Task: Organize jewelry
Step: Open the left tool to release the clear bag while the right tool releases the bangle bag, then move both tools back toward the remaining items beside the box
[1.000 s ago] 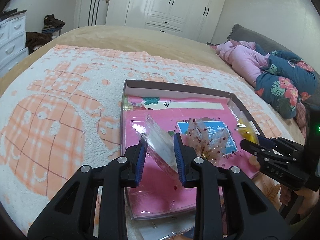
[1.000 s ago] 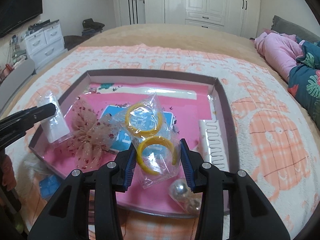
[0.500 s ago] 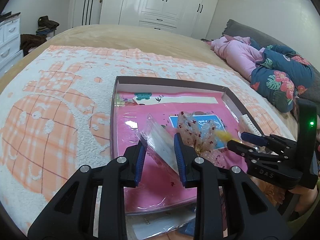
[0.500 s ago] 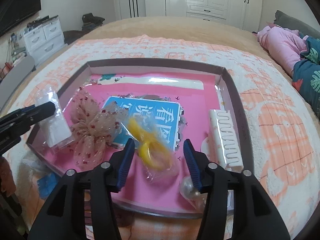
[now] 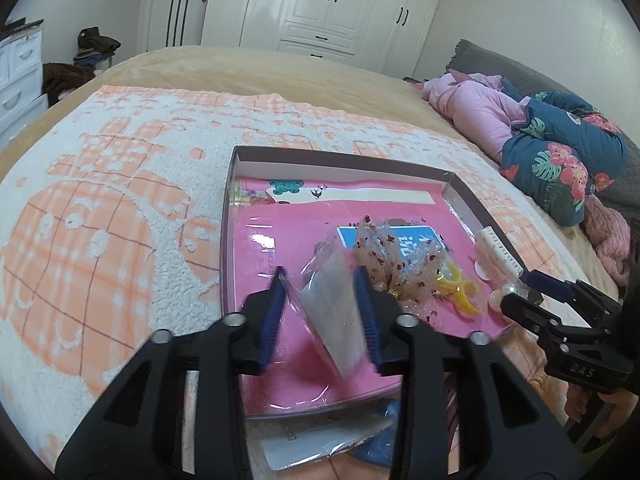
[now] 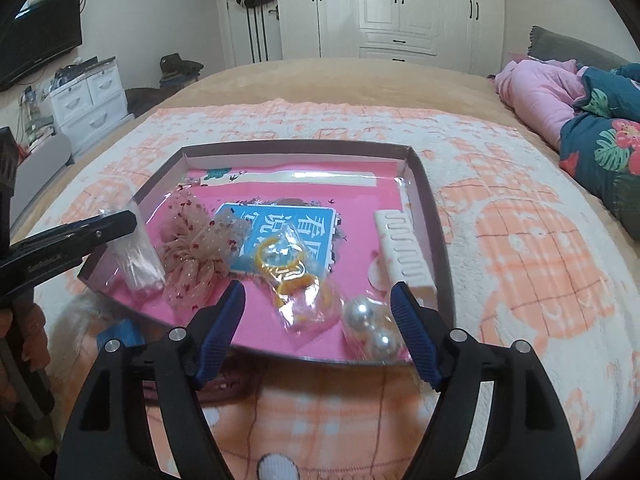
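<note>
Blanket: orange-and-white fleece under everything
Box lid: shallow tray lined with a pink book, blue label in Chinese characters
Left gripper: jaws apart, clear packet between them
Right gripper: jaws wide apart, "DAS" on its body
Yellow bangles bag: lying in tray, beside pearl beads

I see a pink tray floor with a blue card printed in white characters. The bow is beige mesh dotted red; the bangles are yellow, the pearls silvery white. My pads are blue, the blanket orange-and-white check.
</note>
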